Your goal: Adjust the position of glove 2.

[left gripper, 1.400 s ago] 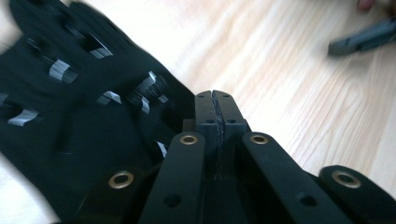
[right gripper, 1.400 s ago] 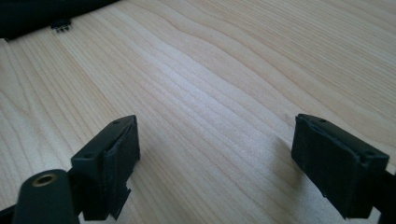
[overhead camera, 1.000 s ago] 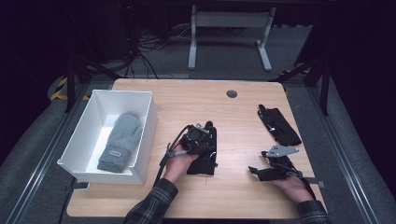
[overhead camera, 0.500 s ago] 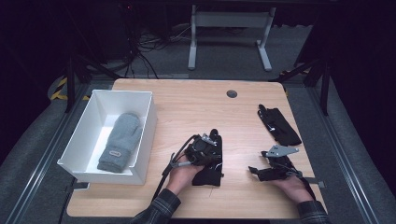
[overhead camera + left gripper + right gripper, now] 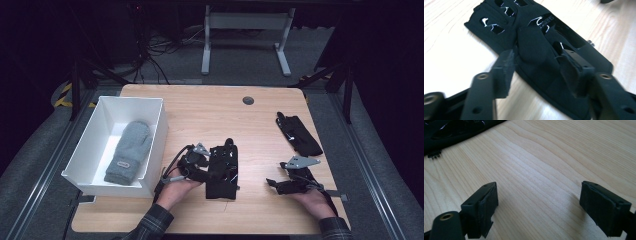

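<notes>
Your left gripper (image 5: pixel 536 67) has just been opening over the black glove (image 5: pixel 541 47); your right gripper (image 5: pixel 537 202) gapes over bare table (image 5: pixel 544 157) (front edge close).

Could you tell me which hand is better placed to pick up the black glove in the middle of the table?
Left: its gripper, jaws just opened, straddles the glove. The right gripper rests open over bare table.
</notes>
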Demonstrator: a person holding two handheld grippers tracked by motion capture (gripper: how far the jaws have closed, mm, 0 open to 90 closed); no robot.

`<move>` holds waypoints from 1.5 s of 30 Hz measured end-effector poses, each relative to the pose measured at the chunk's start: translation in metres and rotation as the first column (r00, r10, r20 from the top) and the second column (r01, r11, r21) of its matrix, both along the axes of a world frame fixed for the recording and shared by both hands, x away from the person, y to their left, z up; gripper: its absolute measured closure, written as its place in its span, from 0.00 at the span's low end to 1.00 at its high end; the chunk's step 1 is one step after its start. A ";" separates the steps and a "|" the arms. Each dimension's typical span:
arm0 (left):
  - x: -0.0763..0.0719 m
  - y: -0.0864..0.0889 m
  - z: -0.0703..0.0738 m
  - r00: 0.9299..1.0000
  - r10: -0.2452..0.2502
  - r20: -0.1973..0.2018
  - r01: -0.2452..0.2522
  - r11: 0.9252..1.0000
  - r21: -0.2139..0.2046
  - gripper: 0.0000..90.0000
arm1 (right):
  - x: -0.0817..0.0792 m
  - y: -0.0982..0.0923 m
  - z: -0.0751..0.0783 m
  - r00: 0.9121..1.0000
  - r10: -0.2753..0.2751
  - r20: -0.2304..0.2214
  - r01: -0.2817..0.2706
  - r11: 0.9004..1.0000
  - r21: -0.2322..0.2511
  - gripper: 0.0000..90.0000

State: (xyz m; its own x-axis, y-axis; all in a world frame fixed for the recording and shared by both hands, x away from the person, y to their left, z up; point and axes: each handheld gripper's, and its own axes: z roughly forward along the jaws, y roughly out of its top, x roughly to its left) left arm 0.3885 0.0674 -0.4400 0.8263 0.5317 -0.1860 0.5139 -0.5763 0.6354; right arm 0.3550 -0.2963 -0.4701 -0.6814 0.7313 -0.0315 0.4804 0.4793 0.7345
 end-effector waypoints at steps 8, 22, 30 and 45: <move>-0.020 0.019 -0.010 0.999 0.024 0.046 -0.026 0.999 0.029 0.27 | 0.000 0.000 0.000 1.000 0.000 0.000 0.000 1.000 -0.002 0.17; -0.042 0.028 -0.030 0.994 -0.006 0.105 -0.004 0.996 0.087 0.08 | 0.000 -0.001 0.002 1.000 -0.011 -0.010 0.011 1.000 -0.006 0.24; -0.045 0.032 -0.039 0.985 -0.032 0.169 0.024 0.999 0.045 0.00 | 0.016 -0.008 0.028 0.996 -0.091 0.019 0.091 0.996 0.004 0.78; -0.045 0.031 -0.039 0.985 -0.031 0.168 0.024 0.999 0.043 0.00 | 0.068 -0.050 0.045 0.961 -0.265 0.078 0.265 0.964 0.017 1.00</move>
